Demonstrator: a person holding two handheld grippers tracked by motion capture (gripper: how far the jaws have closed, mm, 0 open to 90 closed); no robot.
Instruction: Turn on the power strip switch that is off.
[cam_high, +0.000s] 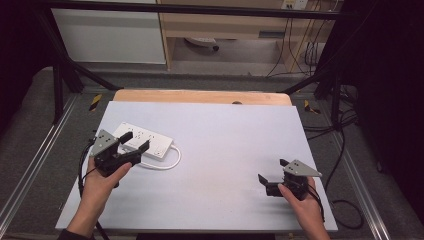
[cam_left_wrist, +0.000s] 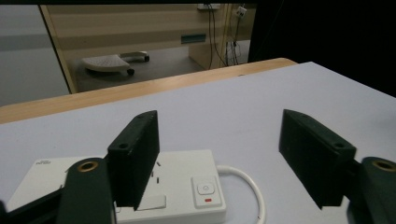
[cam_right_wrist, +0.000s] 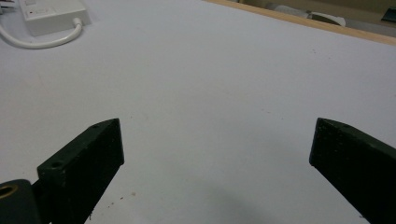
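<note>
A white power strip (cam_high: 145, 141) lies flat on the left part of the table, and its white cable (cam_high: 170, 162) curls away from its right end. My left gripper (cam_high: 136, 140) hovers over that end, open. In the left gripper view, the end of the power strip (cam_left_wrist: 187, 182) with its switch lies between the spread jaws of the left gripper (cam_left_wrist: 217, 135), and neither pad touches it. My right gripper (cam_high: 272, 170) rests near the table's front right, open, with bare table between the jaws of the right gripper (cam_right_wrist: 215, 135). The power strip (cam_right_wrist: 51, 16) appears far off at that view's upper left.
The pale grey table top (cam_high: 225, 135) has a wooden strip (cam_high: 200, 96) along its far edge. Black frame bars (cam_high: 65, 70) stand at the back corners. Beyond the table are a wooden desk (cam_high: 225, 25) and floor cables (cam_high: 345, 145) at the right.
</note>
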